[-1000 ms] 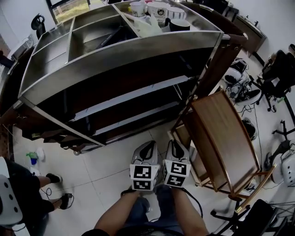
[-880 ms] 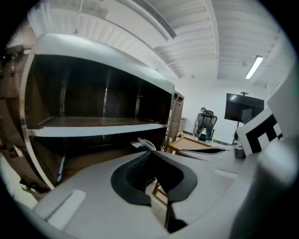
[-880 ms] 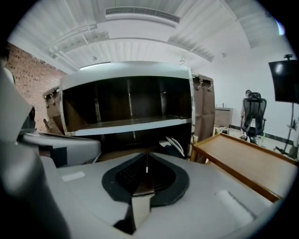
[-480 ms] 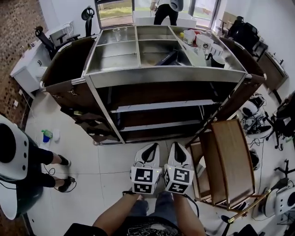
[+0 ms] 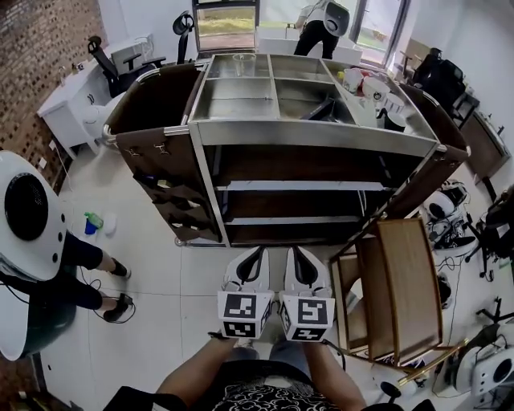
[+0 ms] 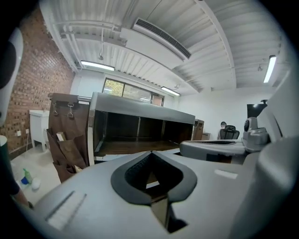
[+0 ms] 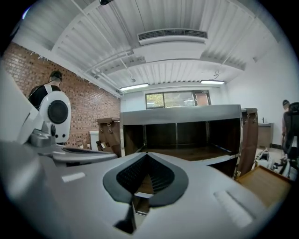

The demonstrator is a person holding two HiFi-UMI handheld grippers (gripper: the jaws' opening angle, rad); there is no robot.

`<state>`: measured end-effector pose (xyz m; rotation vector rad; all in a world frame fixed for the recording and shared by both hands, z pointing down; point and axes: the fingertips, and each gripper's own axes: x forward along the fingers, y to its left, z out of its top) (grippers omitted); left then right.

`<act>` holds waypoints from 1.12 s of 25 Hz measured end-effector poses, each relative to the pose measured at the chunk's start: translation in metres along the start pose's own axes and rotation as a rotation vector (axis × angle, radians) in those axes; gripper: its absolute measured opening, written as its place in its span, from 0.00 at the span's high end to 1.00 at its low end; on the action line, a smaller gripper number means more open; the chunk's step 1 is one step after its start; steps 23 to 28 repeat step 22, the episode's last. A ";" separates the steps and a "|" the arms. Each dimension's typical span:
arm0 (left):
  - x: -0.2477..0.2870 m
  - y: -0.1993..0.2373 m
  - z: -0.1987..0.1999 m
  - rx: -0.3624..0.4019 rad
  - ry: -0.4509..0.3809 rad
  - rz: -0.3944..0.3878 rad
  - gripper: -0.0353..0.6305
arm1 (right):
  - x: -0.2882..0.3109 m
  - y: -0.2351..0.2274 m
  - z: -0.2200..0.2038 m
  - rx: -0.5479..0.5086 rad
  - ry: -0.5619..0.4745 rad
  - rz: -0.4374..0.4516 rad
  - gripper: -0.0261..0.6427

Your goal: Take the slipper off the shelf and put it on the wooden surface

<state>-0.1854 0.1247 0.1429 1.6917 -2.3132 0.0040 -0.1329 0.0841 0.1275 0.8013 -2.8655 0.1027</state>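
No slipper shows in any view. The steel and wood shelf cart (image 5: pixel 313 144) stands ahead, and its dark shelves (image 5: pixel 297 186) look bare from here. The wooden surface (image 5: pixel 405 281) is a slatted brown top at the right, close to the cart's corner. My left gripper (image 5: pixel 255 253) and right gripper (image 5: pixel 295 251) hang side by side over the white floor, short of the cart. Both point at it. The left gripper (image 6: pixel 150 152) is shut with nothing in it. The right gripper (image 7: pixel 147 154) is shut and holds nothing too.
Cups and bowls (image 5: pixel 369 84) crowd the cart's top right tray. A person's legs (image 5: pixel 104 277) and a white rounded device (image 5: pixel 28 213) are at the left, with a bottle (image 5: pixel 92 221) on the floor. Cables and gear (image 5: pixel 446 205) lie at the right. Another person (image 5: pixel 321 24) bends at the back.
Both grippers have risen together, still side by side. The head view has swung so the cart now sits squarely ahead, and the left side of the room has come into sight.
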 end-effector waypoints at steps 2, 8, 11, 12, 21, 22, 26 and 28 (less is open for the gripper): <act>-0.010 0.006 0.005 0.016 -0.017 0.014 0.94 | -0.004 0.010 0.006 -0.009 -0.025 0.017 0.96; -0.034 0.018 0.007 0.047 -0.035 0.044 0.94 | -0.008 0.031 0.009 -0.016 -0.038 0.060 0.96; -0.041 0.025 0.006 0.052 -0.043 0.058 0.94 | -0.010 0.041 0.007 -0.015 -0.040 0.076 0.96; -0.043 0.026 0.007 0.051 -0.047 0.059 0.94 | -0.011 0.043 0.007 -0.017 -0.040 0.079 0.96; -0.055 0.031 0.008 0.041 -0.056 0.067 0.94 | -0.011 0.054 0.005 -0.017 -0.031 0.093 0.96; -0.055 0.031 0.007 0.037 -0.054 0.068 0.94 | -0.010 0.054 0.005 -0.015 -0.032 0.093 0.96; -0.055 0.031 0.007 0.037 -0.054 0.068 0.94 | -0.010 0.054 0.005 -0.015 -0.032 0.093 0.96; -0.055 0.031 0.007 0.037 -0.054 0.068 0.94 | -0.010 0.054 0.005 -0.015 -0.032 0.093 0.96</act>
